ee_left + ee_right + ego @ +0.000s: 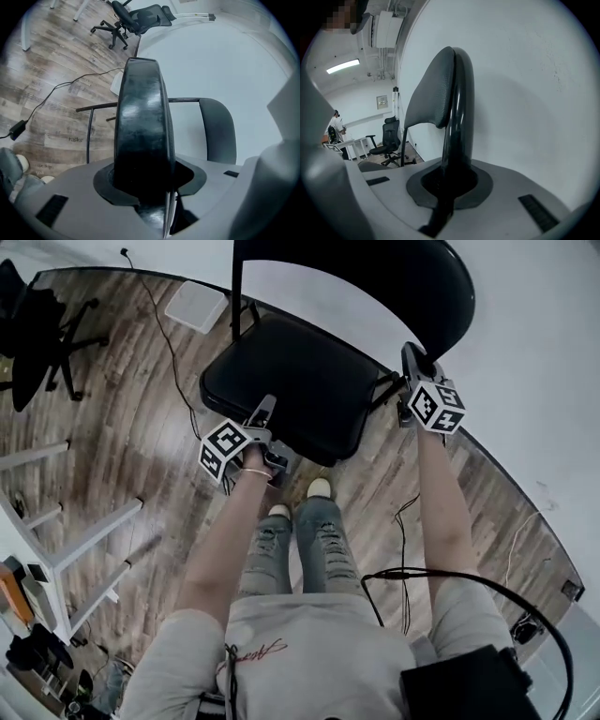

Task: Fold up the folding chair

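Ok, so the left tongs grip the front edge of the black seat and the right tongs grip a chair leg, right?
No. The right tongs grip the side of the backrest, not a chair leg; the right gripper view shows it. The left tongs do grip the front edge of the black seat.

Both arms stretch forward and down, the left arm (228, 535) angled inward and the right arm (446, 512) straighter. The left gripper (268, 409) clamps its jaws on a front corner of the seat (300, 381). The right gripper (413, 360), farther out, is closed tight on the edge of the backrest (394, 282)
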